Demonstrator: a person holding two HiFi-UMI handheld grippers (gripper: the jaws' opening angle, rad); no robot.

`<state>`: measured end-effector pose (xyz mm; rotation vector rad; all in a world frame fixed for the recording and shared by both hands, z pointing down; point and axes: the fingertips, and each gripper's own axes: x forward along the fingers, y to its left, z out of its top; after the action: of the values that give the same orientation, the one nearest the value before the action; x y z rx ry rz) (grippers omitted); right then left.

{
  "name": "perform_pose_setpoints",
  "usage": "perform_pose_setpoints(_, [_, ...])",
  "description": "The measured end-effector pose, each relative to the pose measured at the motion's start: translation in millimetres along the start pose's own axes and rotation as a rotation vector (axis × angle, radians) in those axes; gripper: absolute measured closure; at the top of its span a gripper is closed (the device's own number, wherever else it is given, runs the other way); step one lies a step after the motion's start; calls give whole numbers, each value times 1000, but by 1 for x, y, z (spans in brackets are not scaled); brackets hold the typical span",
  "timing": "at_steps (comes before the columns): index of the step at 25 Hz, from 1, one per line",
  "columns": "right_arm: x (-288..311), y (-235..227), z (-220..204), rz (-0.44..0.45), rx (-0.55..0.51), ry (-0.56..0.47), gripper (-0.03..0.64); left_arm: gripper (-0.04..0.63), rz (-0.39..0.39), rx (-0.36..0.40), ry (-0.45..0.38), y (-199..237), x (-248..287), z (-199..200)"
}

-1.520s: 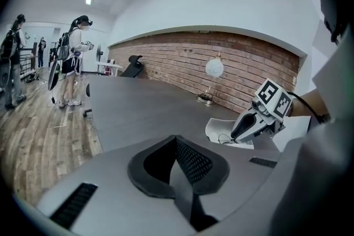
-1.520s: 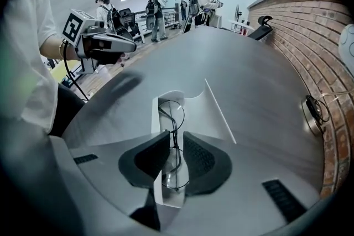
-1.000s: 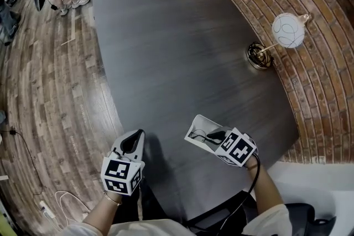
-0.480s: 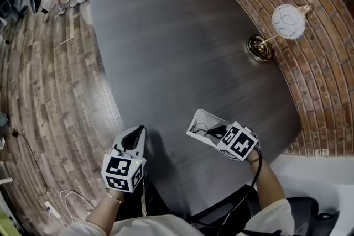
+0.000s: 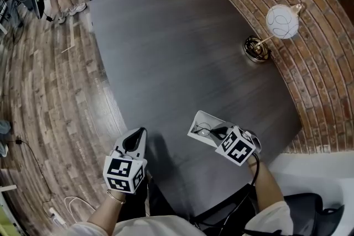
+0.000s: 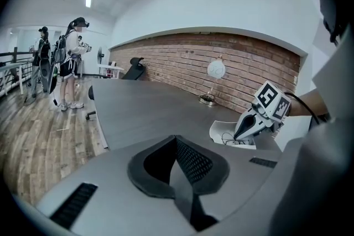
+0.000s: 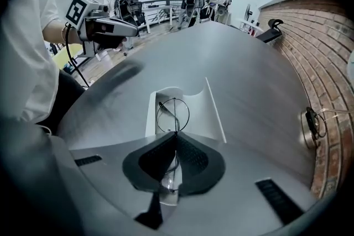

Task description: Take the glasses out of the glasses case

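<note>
one glasses case (image 5: 205,117), one pair of glasses (image 5: 204,131), two claws (image 5: 139,133) (image 5: 213,133), one lamp (image 5: 282,21)

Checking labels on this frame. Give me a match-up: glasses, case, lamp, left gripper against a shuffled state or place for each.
1 glasses
2 case
3 lamp
4 left gripper

a shut, empty
b open on the table
c at the table's edge by the brick wall
d clamped in the right gripper

Pairs: 1-d, 2-b, 3-c, 4-a
</note>
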<state>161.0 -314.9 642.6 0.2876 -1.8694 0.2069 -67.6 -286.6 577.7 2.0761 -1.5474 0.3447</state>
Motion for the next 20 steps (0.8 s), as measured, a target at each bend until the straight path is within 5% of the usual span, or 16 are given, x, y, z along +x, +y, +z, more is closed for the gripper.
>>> perform_pose_setpoints(20, [-45,-18,22,-242,-80,-65,580,578,-12,20,-52,-4,-15,22])
